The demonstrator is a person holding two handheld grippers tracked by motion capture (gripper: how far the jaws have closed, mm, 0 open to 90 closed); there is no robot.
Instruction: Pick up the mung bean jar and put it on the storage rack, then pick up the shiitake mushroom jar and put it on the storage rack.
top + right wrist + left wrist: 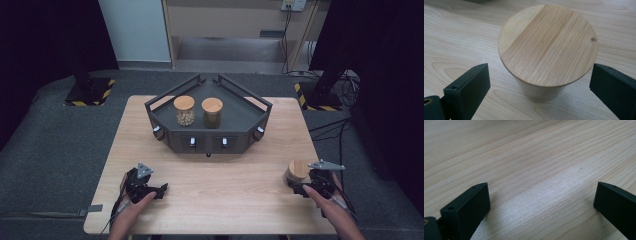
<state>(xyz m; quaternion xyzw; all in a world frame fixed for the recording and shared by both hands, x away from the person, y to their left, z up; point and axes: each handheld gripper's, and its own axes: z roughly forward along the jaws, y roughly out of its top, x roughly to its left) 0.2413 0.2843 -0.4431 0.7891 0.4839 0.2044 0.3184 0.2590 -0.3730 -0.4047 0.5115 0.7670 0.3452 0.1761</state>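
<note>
We are lining up our right gripper point(537, 82), fingers wide, on the wooden-lidded jar point(547, 45) at the bench's point(215, 200) right front, and next must advance and close, while the left gripper point(541, 202) rests wide and empty.

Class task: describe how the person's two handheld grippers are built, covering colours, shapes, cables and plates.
The left gripper and the right gripper are black, each topped by a grey three-cornered plate and trailing a dark cable. Their jaws are flat, black rectangular blocks with small screw holes.
</note>
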